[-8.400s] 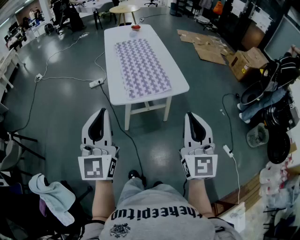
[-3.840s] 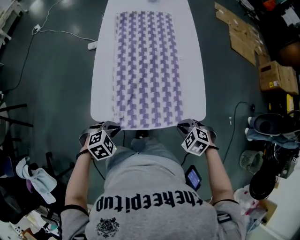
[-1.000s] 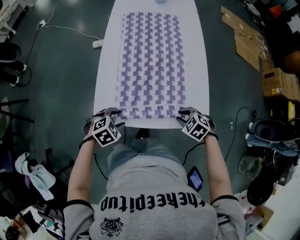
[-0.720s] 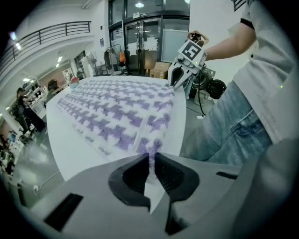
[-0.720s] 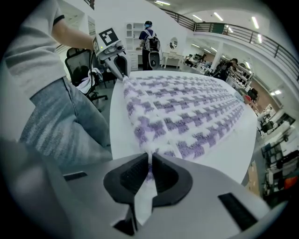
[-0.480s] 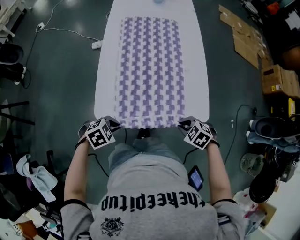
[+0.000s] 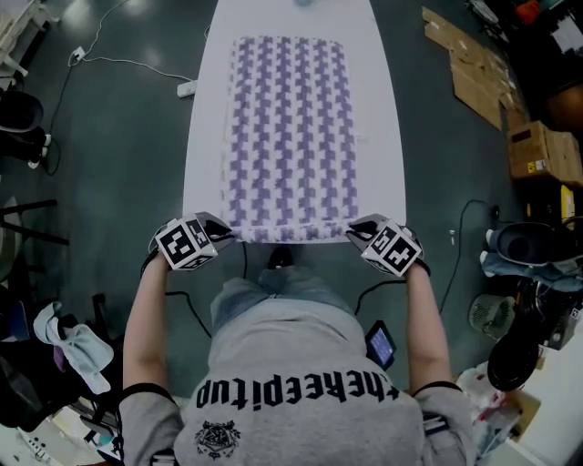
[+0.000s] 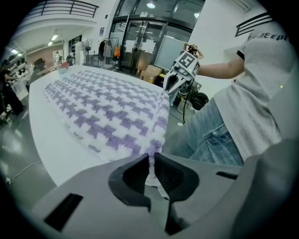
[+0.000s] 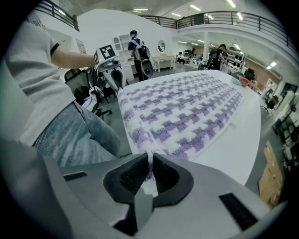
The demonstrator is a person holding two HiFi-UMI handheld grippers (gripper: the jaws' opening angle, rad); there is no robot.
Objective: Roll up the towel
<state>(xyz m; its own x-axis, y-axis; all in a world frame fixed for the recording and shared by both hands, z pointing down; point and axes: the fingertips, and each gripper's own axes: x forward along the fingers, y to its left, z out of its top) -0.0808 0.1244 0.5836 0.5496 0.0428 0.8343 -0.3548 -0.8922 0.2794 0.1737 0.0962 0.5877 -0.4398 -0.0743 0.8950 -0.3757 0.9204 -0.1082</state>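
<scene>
Towel near corners clenched by left hand-held gripper, right hand-held gripper, jaws just closed. Edge to be lifted level, curled tightly toward far end.

- white oblong table: far end cut off by the head view's top edge; legs hidden under its top.
- small bluish object at that end: mostly cropped, kind not determinable.
- purple-and-white checked towel: near corners buried between the clamped pads of left tool and right tool.
- standing background figure: too small for detail.
</scene>
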